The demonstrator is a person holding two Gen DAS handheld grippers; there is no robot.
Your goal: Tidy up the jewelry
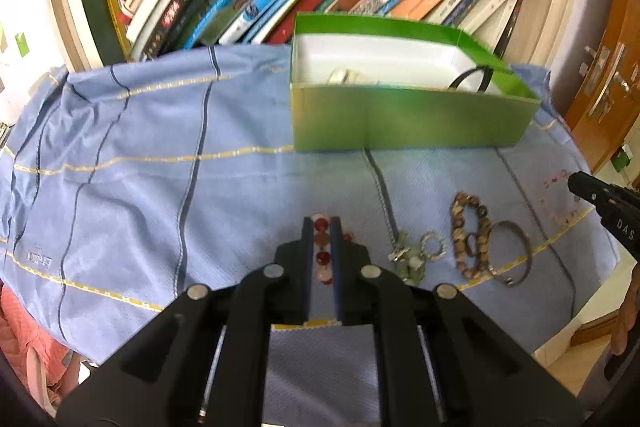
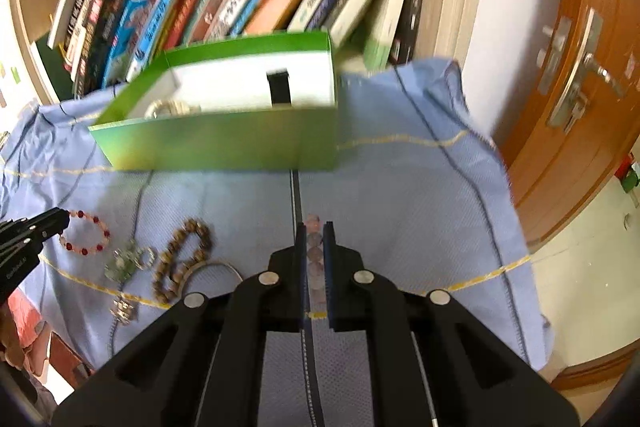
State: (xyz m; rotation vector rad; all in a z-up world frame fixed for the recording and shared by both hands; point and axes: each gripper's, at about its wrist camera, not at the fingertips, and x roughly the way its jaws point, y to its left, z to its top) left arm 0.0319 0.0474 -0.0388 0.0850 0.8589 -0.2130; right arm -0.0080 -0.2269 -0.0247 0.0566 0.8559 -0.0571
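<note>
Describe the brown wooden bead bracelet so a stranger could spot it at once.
Start at the green box on the blue cloth. In front of it lies a row of jewelry; the wooden bead bracelet is the mottled brown loop beside the thin metal bangle.

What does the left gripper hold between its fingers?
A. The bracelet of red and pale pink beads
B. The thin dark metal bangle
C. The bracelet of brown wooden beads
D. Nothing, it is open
A. In the left wrist view the left gripper is closed on the red and pink bead bracelet, while the brown bead bracelet and the dark bangle lie apart on the blue cloth.
</note>
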